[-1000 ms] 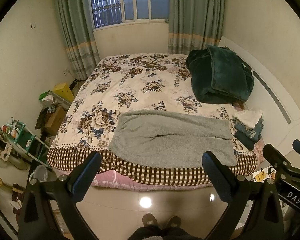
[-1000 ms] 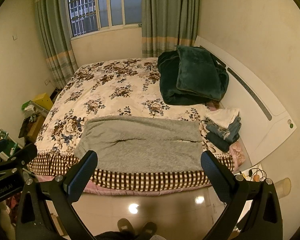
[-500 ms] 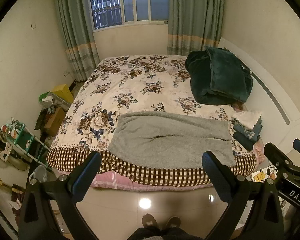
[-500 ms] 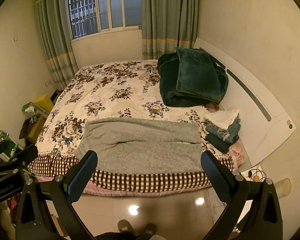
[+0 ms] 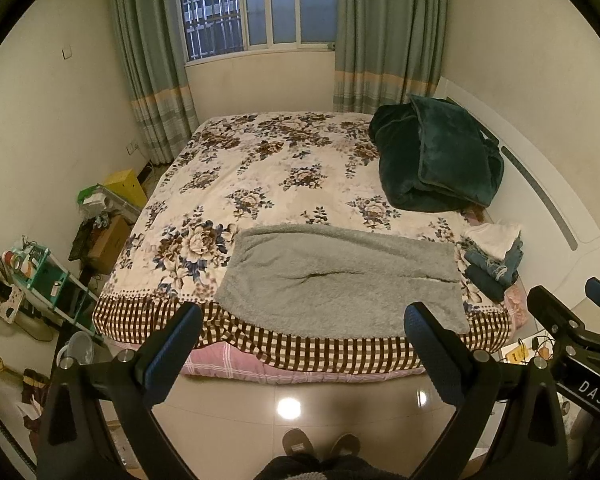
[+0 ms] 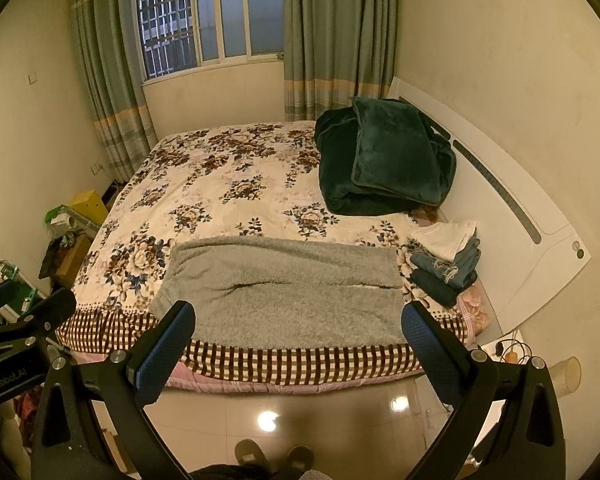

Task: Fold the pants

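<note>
Two wrist views from the foot of the bed, high, looking down and forward
Left view sits further left, right view further right; both stand well back and share the bed point(image 5: 260, 168), pants point(image 5: 340, 280) and window point(image 6: 204, 20).

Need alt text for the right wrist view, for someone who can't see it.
Grey pants lie flat along the near edge of a floral bed, untouched. The open right gripper hangs over the floor before them. A green blanket and a clothes stack sit to the right.
</note>
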A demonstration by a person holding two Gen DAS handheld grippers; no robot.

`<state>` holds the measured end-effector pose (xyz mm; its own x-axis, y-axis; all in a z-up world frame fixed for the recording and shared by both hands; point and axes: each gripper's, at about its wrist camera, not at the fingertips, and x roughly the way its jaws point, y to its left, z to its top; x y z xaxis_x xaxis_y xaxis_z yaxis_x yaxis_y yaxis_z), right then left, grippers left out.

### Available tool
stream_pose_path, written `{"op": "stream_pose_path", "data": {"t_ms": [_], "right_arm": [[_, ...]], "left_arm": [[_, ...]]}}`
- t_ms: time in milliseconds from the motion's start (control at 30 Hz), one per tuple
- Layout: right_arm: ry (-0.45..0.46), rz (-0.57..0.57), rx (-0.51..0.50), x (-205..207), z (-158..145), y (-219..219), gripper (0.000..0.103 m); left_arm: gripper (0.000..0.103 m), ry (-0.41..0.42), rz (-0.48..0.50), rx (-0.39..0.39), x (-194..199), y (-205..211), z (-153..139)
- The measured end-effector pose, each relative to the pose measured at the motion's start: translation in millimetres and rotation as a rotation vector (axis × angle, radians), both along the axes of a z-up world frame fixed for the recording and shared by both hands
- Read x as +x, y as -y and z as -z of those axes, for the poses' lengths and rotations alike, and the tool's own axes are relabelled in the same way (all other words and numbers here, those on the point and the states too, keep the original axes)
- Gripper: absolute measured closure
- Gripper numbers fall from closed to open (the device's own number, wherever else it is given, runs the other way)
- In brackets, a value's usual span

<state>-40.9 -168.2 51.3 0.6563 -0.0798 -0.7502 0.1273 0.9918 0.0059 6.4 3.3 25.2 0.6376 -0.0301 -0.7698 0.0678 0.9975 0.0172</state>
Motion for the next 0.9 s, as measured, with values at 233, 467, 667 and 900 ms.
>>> {"op": "stream_pose_path", "data": {"t_ms": [233, 467, 667, 900], "right_arm": [[0.000, -0.006, 0.002, -0.1, -5.8, 4.4, 0.000], [0.000, -0.004, 0.001, -1.5, -4.8, 1.4, 0.000], [-0.002, -0.009, 0.005, -2.4, -7.0, 1.9, 0.000], [-0.015, -0.018, 0.033, -1.0, 0.2, 18.5, 0.000]], "left_arm": [[0.000, 0.001, 0.001, 0.000, -1.1, -0.6, 0.3], [0.000, 0.002, -0.002, 0.000, -2.8, -2.1, 0.8], [0.000, 0.003, -0.008, 0.002, -3.2, 1.4, -2.5], [0.000, -0.003, -0.043, 0.009, 0.8, 13.7, 0.0]]}}
